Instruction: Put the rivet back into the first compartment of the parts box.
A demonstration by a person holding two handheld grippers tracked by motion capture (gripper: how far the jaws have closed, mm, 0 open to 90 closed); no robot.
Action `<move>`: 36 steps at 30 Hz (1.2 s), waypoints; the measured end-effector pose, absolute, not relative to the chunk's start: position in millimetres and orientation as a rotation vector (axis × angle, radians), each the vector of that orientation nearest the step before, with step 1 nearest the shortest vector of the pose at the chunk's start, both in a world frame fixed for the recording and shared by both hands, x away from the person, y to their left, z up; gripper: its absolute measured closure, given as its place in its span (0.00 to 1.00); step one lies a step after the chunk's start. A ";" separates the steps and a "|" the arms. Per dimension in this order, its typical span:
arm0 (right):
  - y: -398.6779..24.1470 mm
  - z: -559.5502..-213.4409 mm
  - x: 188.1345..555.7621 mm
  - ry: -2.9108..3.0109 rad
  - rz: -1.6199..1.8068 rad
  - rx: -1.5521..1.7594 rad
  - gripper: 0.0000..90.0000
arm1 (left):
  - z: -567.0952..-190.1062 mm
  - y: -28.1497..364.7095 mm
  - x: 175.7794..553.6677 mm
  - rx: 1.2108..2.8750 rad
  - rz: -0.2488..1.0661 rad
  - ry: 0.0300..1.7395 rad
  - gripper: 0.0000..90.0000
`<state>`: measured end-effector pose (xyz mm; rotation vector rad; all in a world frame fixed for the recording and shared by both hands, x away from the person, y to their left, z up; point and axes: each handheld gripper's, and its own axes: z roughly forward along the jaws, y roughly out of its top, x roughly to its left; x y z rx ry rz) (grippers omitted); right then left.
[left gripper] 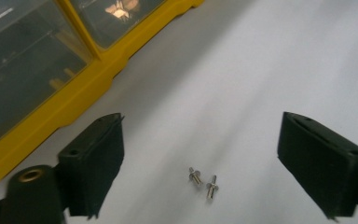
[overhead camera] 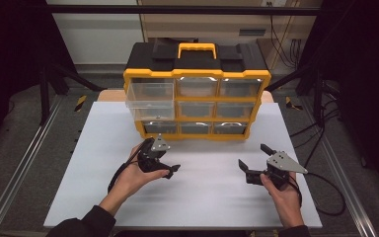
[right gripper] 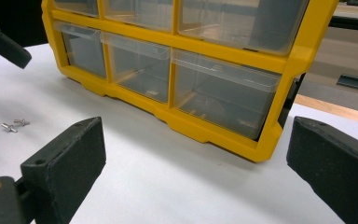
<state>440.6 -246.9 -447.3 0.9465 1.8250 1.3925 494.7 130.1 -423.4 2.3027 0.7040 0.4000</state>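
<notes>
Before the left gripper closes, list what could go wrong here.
The two small metal rivets lie side by side between the open left gripper pads, so one pinch may catch both or flick one across the smooth white board. The clear plastic drawer juts out of the yellow organiser, inviting a bump.

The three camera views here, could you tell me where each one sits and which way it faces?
High view: above the person's side, looking forward and down on the white table and yellow drawer cabinet; both forearms, left gripper and right gripper show.
Left gripper view: rides the left gripper, aimed down at two small rivets; its open black jaws show.
Right gripper view: rides the right gripper, facing the cabinet's drawers; its open jaws show.
Shared: both gripper views show the rivets and cabinet.
</notes>
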 end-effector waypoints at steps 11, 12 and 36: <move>-246.7 -447.4 440.5 1.829 1.392 0.945 0.05 | -434.0 128.4 501.5 2.324 0.344 0.777 0.32; -246.7 -447.5 440.7 1.829 1.389 0.944 0.05 | -435.2 128.4 503.4 2.329 0.340 0.783 0.33; -245.9 -447.9 440.9 1.836 1.390 0.946 0.05 | -446.5 122.8 513.1 2.419 0.297 0.838 0.50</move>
